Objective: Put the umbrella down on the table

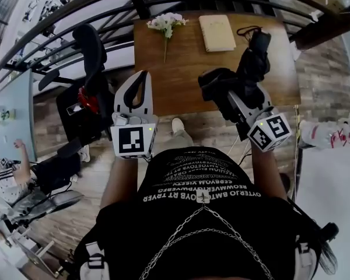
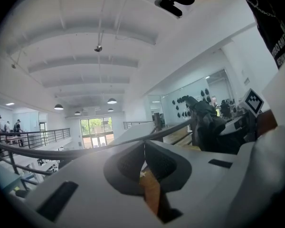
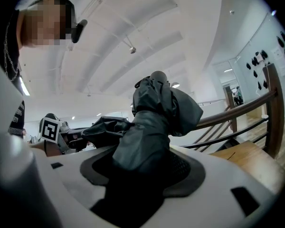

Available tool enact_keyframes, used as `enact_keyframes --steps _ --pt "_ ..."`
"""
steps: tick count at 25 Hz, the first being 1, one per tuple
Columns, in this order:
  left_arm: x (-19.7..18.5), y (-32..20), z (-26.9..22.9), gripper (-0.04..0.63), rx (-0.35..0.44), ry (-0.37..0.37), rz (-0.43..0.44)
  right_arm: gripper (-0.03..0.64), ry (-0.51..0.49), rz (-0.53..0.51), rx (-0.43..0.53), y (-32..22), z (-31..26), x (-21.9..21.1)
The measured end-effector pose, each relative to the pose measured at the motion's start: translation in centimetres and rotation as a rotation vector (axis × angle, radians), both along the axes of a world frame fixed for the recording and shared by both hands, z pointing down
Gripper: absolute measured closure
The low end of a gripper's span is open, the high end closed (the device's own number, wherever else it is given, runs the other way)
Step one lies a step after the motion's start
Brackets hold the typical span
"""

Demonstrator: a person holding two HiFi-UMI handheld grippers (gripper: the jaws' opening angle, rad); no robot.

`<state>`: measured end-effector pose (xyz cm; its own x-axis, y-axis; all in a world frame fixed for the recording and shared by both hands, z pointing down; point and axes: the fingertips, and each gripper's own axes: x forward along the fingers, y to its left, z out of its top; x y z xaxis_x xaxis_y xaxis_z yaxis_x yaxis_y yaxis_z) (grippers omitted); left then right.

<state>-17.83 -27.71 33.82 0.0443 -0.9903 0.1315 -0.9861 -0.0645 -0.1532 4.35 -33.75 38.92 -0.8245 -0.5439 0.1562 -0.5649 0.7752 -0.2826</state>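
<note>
Right gripper [image 1: 240, 101] pinches the folded black umbrella [image 1: 252, 57], which is held in the air over the near right part of the table [image 1: 181, 77]. Left gripper [image 1: 137, 95]: jaws pressed together, empty. Step: carry-in. Next, probably: lower onto bare wood short of the book [image 1: 217, 32], then release.

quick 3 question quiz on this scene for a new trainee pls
1. Pick one: what is the right gripper clamped on? A) a mug B) a black umbrella C) a towel
2. True or false: the left gripper is carrying something.
3. Fill in: in the head view, on the wooden table, the cream book lies to the ___ of the flower sprig.

Key: 1 B; 2 false, its jaws are together and empty; 3 right
</note>
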Motion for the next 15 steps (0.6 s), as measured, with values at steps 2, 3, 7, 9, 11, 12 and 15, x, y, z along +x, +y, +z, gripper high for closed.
enact_keyframes --steps 2,3,7,9,11,12,15 --pt "-0.2 -1.3 -0.3 0.566 0.003 0.004 0.021 0.331 0.003 0.013 -0.015 -1.1 0.3 -0.5" --pt "-0.4 -2.0 -0.4 0.566 0.004 0.002 0.03 0.331 0.006 0.019 -0.021 -1.6 0.5 -0.7" --pt "-1.3 -4.7 -0.4 0.566 0.001 -0.006 0.062 0.331 0.03 0.043 -0.048 -3.6 1.8 -1.8" --pt "-2.1 -5.7 -0.3 0.566 0.0 0.001 0.07 0.331 0.04 0.046 -0.062 -4.7 2.5 -2.7" --pt "-3.0 -6.7 -0.1 0.566 -0.003 -0.003 0.077 0.331 0.048 0.049 -0.079 -5.5 3.5 -3.7" --pt "-3.5 -7.1 0.0 0.566 -0.004 -0.005 0.079 0.331 0.052 0.051 -0.09 -5.9 4.0 -4.2" --pt "-4.9 -8.3 0.3 0.566 -0.007 -0.008 0.087 0.331 0.073 0.054 -0.119 -7.0 6.0 -5.7"
